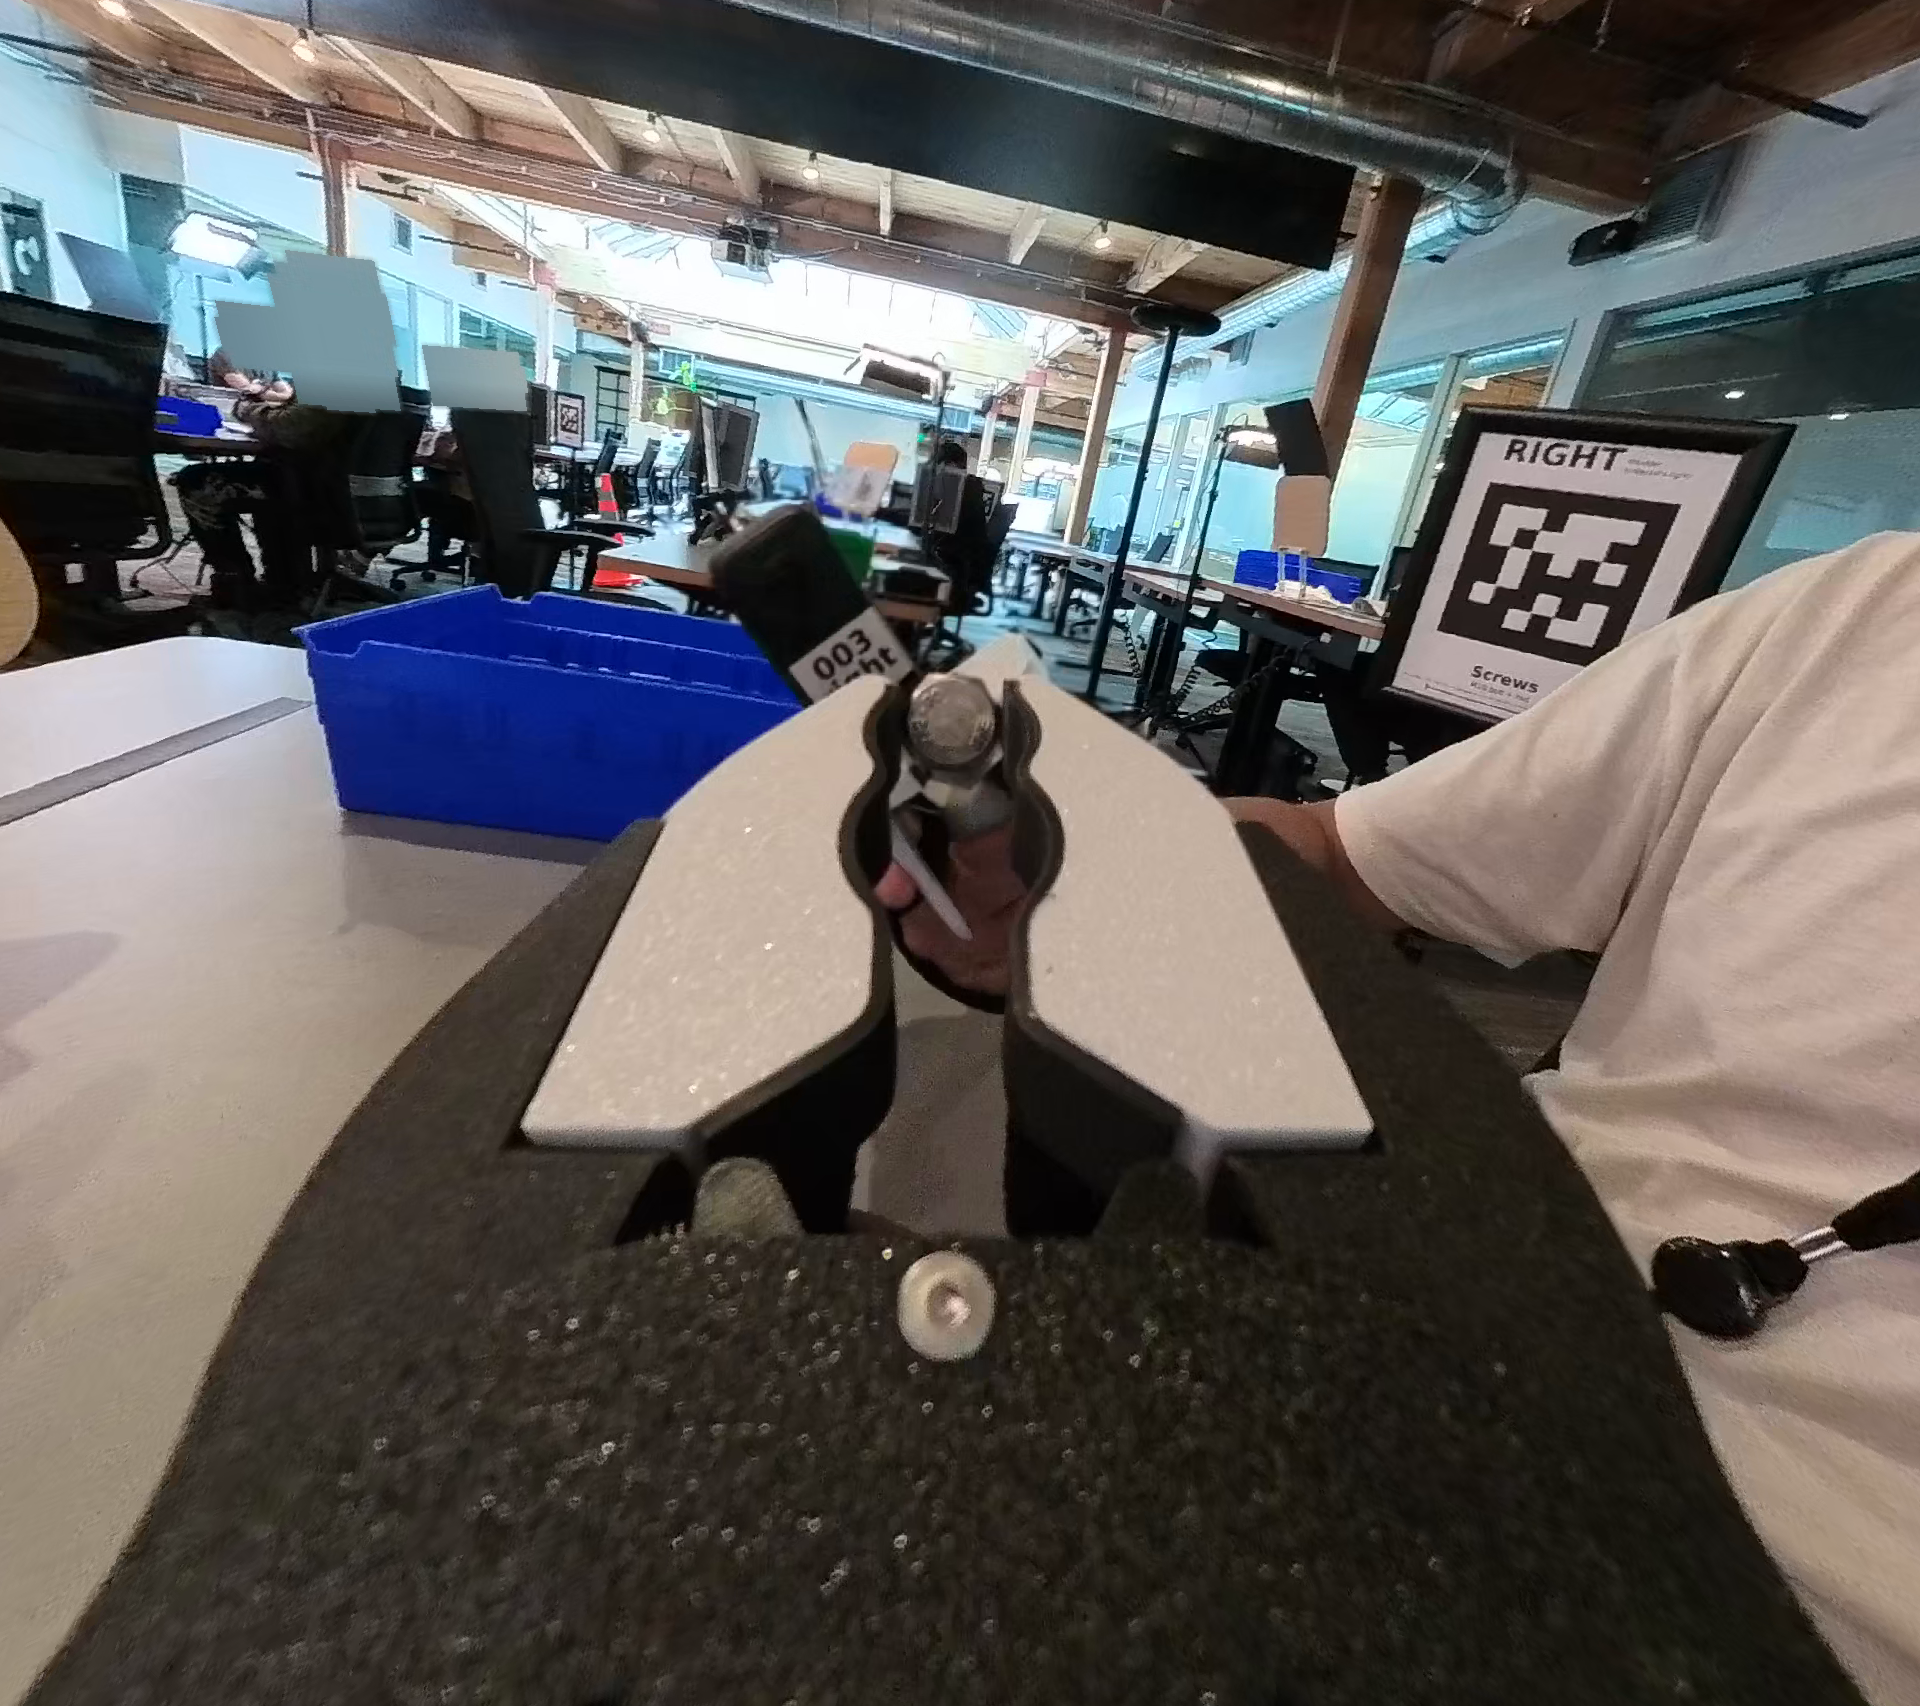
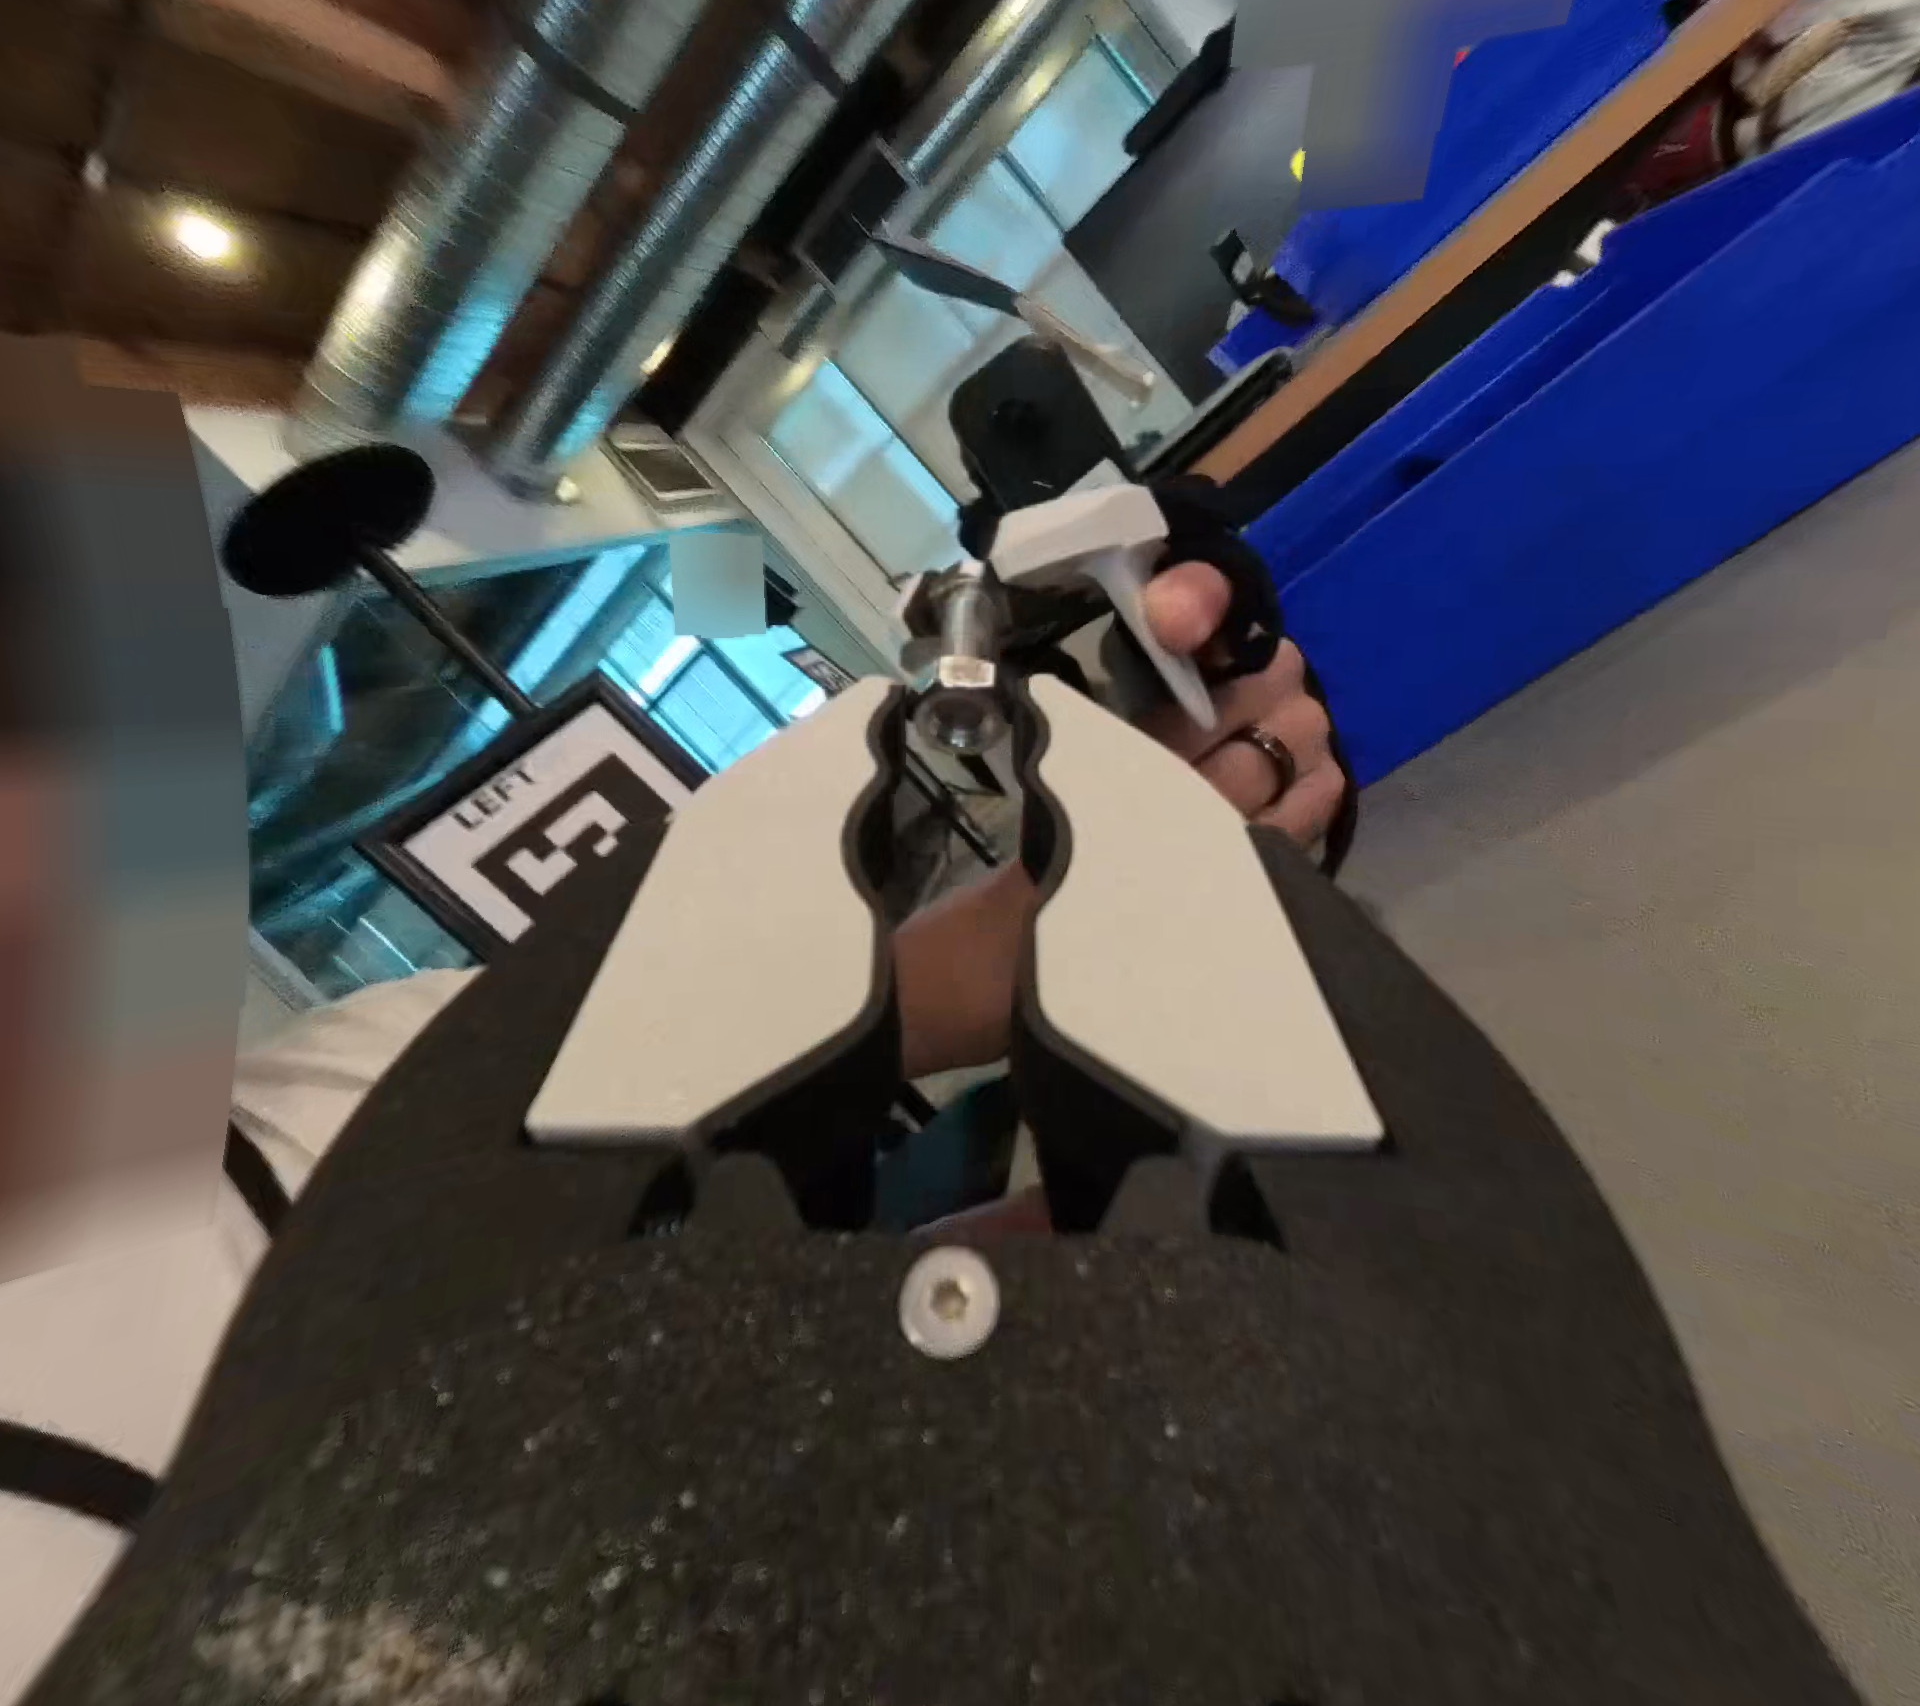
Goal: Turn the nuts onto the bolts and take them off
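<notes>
— What did the left gripper [image 1: 951,726] hold?
— It clamped the bolt [image 1: 948,721] by its head; the shank was hidden.
— The right gripper [image 2: 956,721]?
— Closed around a nut [image 2: 961,726] at the bolt's [image 2: 961,617] end; its contact was unclear, the blue bin [image 2: 1558,513] blurred.

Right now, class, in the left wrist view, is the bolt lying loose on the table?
No. The bolt is clamped between the left tool's fingertips, held up above the grey table.
</notes>
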